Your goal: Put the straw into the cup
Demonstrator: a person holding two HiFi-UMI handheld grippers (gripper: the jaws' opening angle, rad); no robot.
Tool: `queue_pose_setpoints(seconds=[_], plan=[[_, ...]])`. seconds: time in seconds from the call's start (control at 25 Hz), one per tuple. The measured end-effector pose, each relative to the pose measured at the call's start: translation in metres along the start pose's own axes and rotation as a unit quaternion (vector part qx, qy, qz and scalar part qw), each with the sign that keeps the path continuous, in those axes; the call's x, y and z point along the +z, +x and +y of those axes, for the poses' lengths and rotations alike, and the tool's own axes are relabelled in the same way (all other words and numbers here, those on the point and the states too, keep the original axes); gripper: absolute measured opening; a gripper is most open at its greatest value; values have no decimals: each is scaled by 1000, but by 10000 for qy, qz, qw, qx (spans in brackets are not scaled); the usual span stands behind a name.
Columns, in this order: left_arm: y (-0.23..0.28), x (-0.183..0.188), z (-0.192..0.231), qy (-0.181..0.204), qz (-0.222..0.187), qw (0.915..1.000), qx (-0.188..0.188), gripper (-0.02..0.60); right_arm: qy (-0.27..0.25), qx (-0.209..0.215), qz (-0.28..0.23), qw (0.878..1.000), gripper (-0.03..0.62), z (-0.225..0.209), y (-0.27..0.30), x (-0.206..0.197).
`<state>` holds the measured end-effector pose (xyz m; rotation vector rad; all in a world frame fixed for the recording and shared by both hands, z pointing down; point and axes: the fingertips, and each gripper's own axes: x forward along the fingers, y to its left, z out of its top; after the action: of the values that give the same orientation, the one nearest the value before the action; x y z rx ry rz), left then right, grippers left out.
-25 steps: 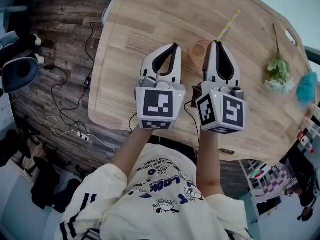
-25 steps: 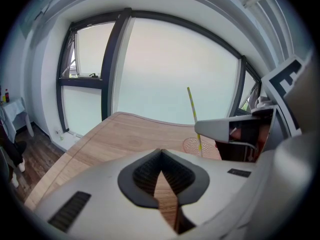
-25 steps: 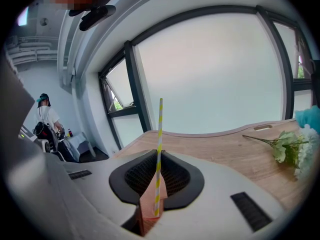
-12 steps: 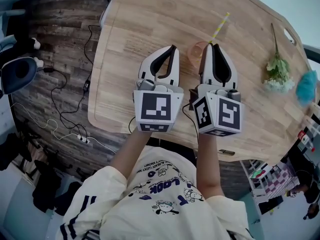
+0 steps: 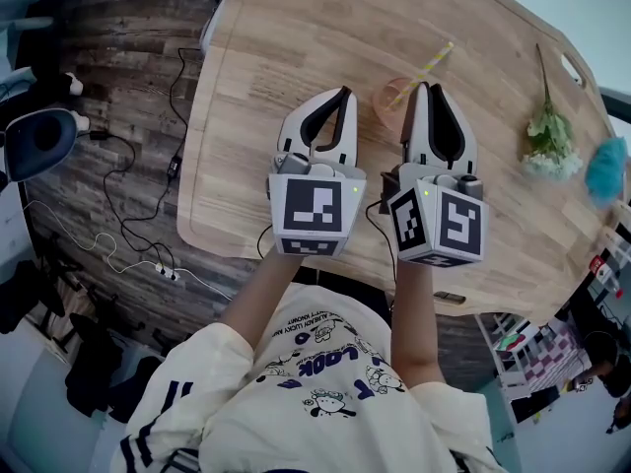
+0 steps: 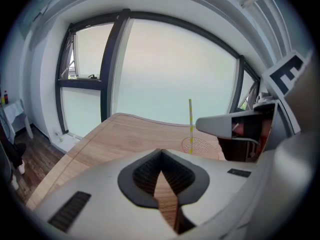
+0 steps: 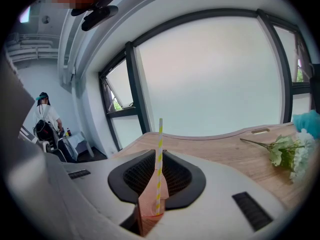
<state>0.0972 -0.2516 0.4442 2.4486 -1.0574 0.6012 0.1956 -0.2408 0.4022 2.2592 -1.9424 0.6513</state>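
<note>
Pale wooden bench [image 5: 296,47] over dark plank floor [image 5: 118,87], tall windows [image 6: 170,69] beyond. Pinched shut on nothing: fingers of left gripper [image 5: 345,92] and right gripper [image 5: 425,87] alike. Just past the right fingers' tips, slightly to their left: one pink cup [image 5: 389,104], one striped straw [image 5: 426,65] standing in it, leaning. Only in the right gripper view — a person [image 7: 44,115] far off, left of the fingers. One flower sprig [image 5: 547,141] well to the right.

Light: bright, even daylight from large windows [image 6: 165,69] beyond the surface [image 5: 296,57].
Glare: panes blown out to milky white.
Shadows: soft, faint on the wood.
Distortion: heavy fisheye, window frames bowed, black vignette ringing both gripper views.
Focus: straw [image 7: 160,134] crisp; nearest body of right claw [image 7: 158,156] soft; head view sharp at centre.
</note>
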Motion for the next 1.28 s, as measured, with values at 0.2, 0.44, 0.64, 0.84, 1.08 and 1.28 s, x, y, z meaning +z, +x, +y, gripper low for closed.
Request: queue_pose_setpoints(seconds=[0.2,0.44,0.64,0.84,1.08,1.28], plan=[[-5,10,0,28,-101,9999,17,31,-18,3,-72,10000,39,2,-5,8],[-16,28,-2,89,-309,9995,35,31,-51,-4,-109,9999,37,6,-16,15],[-27,43,-5,156,-507,9986,51,31,-114,-100,-185,9997,-2,8,-28,22],[-41,55,-7,191,-662,9976,101,31,-120,-72,-241,9996,-3,14,-42,27],[-59,64,-9,233,-827,9962,170,31,-109,21,-298,9995,-5,24,-59,30],[-73,71,-10,274,-945,9949,229,31,-89,27,-328,9994,-5,29,-71,32]])
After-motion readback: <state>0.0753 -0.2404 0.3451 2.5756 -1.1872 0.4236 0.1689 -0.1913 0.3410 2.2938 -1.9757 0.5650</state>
